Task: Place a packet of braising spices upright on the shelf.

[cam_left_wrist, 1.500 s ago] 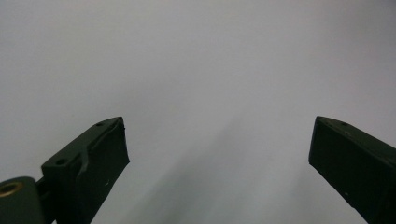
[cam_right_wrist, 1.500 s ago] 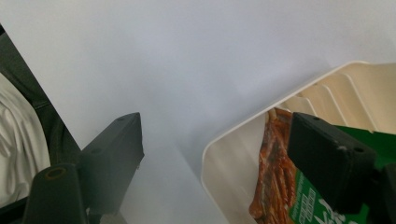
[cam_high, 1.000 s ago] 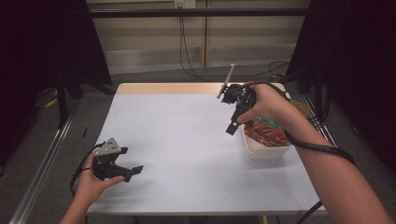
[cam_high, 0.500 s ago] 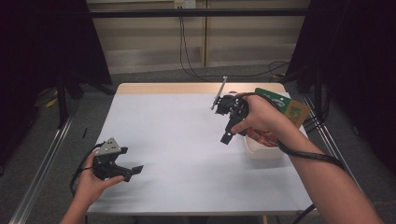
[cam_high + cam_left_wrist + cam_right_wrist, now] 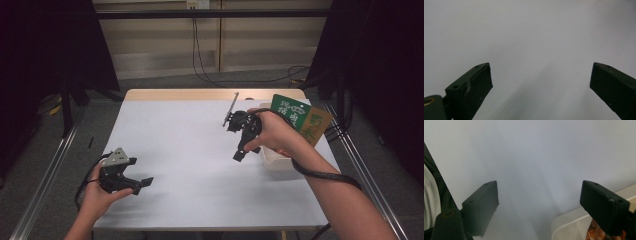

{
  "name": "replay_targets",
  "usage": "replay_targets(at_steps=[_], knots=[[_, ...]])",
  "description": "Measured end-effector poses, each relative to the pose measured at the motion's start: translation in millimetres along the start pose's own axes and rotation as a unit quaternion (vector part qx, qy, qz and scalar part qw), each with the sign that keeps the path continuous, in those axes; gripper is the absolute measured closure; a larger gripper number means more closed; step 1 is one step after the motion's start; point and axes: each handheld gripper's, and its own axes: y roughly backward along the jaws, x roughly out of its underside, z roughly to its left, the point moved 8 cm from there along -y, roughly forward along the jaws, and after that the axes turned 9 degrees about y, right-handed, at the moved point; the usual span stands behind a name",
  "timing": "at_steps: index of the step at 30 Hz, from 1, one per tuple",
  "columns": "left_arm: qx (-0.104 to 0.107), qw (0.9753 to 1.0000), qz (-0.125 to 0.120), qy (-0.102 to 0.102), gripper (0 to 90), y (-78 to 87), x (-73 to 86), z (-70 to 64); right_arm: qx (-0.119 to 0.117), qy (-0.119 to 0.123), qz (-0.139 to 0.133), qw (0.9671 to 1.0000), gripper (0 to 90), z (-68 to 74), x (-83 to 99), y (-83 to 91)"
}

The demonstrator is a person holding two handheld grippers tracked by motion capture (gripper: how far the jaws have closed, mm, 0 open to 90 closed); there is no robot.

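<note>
At the right side of the white counter point(image 5: 190, 150), the right gripper point(image 5: 240, 152) is held above the surface in a person's right hand point(image 5: 272, 132), its jaws spread wide with nothing between them and pointed down toward the counter just beside a shallow white tray point(image 5: 274, 161). In the right gripper view, the tray's rounded corner point(image 5: 571, 222) is seen at the lower right, with orange-brown contents point(image 5: 596, 232) glimpsed inside it behind the right-hand jaw; what those contents are cannot be told. A green and tan packet point(image 5: 300, 117), printed with white characters, is seen in the high view just behind the right hand, above the far side of the tray; whether it is gripped by the fingers or merely lies behind them cannot be told. A thin grey rod point(image 5: 231, 107) is seen rising from the top of the right gripper toward the counter's far edge, and a black cable point(image 5: 325, 175) is draped around the right forearm. At the near left corner of the counter, well apart from the tray, the left gripper point(image 5: 142, 182) is held low in the left hand point(image 5: 100, 197), a grey three-cornered plate point(image 5: 117, 157) on its top. Its jaws are likewise spread wide and empty, with bare white counter point(image 5: 536, 37) seen between them in the left gripper view.
</note>
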Motion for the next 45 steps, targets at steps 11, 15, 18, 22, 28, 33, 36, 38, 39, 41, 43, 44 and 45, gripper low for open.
replay_targets(at_steps=[11, 15, 18, 22, 28, 33, 36, 38, 39, 41, 43, 44, 45], knots=[[0.005, 1.0, -0.001, 0.003, 3.9, -0.7, 0.4, -1.0, -0.007, 0.006, -0.008, 0.9999, 15.3, 6.2, -4.4, -18.3], [0.005, 1.0, -0.002, 0.002, 3.9, -1.2, 0.3, -1.2, -0.004, 0.004, -0.013, 0.9999, 14.7, 7.1, -5.0, -24.2], [0.004, 1.0, 0.0, 0.0, 3.9, -1.1, 0.5, -0.9, -0.006, 0.006, -0.02, 0.9998, 14.9, 9.2, -5.9, -29.0], [0.005, 1.0, -0.002, 0.004, 3.9, -1.2, 0.3, -1.5, -0.011, 0.0, -0.025, 0.9996, 14.8, 10.4, -4.4, -34.9], [0.004, 1.0, -0.001, 0.004, 3.9, -1.7, 0.6, -1.1, -0.021, -0.014, -0.042, 0.9988, 15.4, 12.3, -0.6, -41.5], [0.004, 1.0, -0.002, 0.004, 3.9, -1.5, 0.5, -1.0, -0.023, -0.017, -0.049, 0.9984, 15.4, 15.1, 3.7, -49.6], [0.002, 1.0, 0.0, 0.003, 3.9, -1.8, 0.7, -1.0, -0.015, -0.015, -0.042, 0.9989, 15.1, 15.0, 7.9, -55.3], [0.002, 1.0, -0.003, 0.006, 3.9, -1.9, 0.3, -1.3, -0.018, -0.025, -0.051, 0.9982, 15.2, 16.0, 9.5, -58.4], [0.002, 1.0, -0.001, 0.003, 3.9, -1.7, 0.6, -1.0, -0.018, -0.025, -0.051, 0.9982, 15.2, 16.0, 9.5, -58.4], [-0.002, 1.0, 0.0, -0.005, 3.9, -1.5, 0.5, 0.6, -0.012, -0.018, -0.053, 0.9984, 15.2, 14.8, 11.5, -61.1], [0.002, 1.0, 0.002, 0.0, 3.9, -2.3, 1.2, -0.8, -0.011, -0.023, -0.054, 0.9982, 15.2, 15.5, 12.8, -63.5], [0.002, 1.0, 0.002, 0.0, 3.9, -2.7, 1.3, -1.1, -0.006, -0.02, -0.053, 0.9984, 15.2, 15.0, 13.9, -65.4], [0.001, 1.0, 0.005, 0.0, 3.9, -2.5, 1.6, -1.1, -0.005, -0.023, -0.052, 0.9984, 15.2, 15.9, 14.4, -67.3]])
